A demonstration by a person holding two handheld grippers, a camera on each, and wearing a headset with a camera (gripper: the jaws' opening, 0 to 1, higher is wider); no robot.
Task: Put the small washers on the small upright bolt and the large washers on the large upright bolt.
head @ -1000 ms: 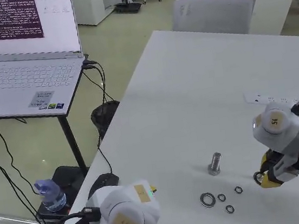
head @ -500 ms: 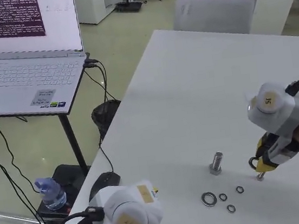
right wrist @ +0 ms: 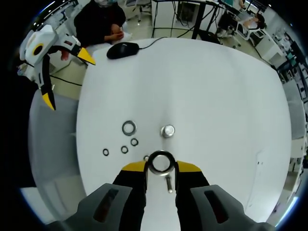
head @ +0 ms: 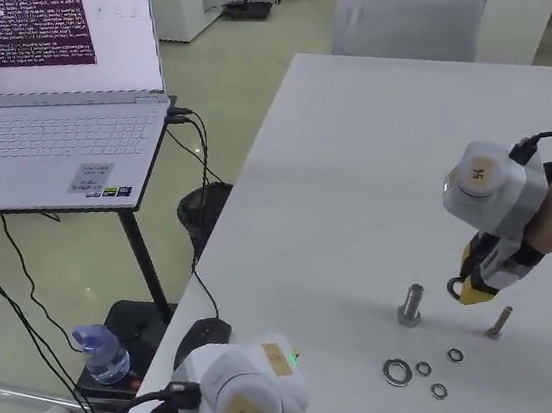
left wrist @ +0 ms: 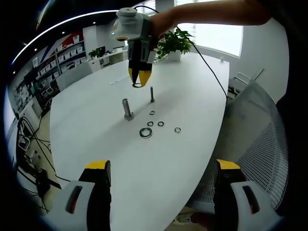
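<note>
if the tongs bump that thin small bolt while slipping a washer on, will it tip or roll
It probably tips easily: the small bolt is tall and thin, and stands free on the smooth white table. Once down, its round shank would likely roll. It looks like rigid metal, so it shouldn't bend.

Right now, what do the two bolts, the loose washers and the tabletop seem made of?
Large bolt and small bolt: grey metal, likely steel, by the dull sheen. Loose washers: silvery metal with glints, probably steel too. Tabletop: smooth matte white, perhaps laminate; uncertain.
</note>
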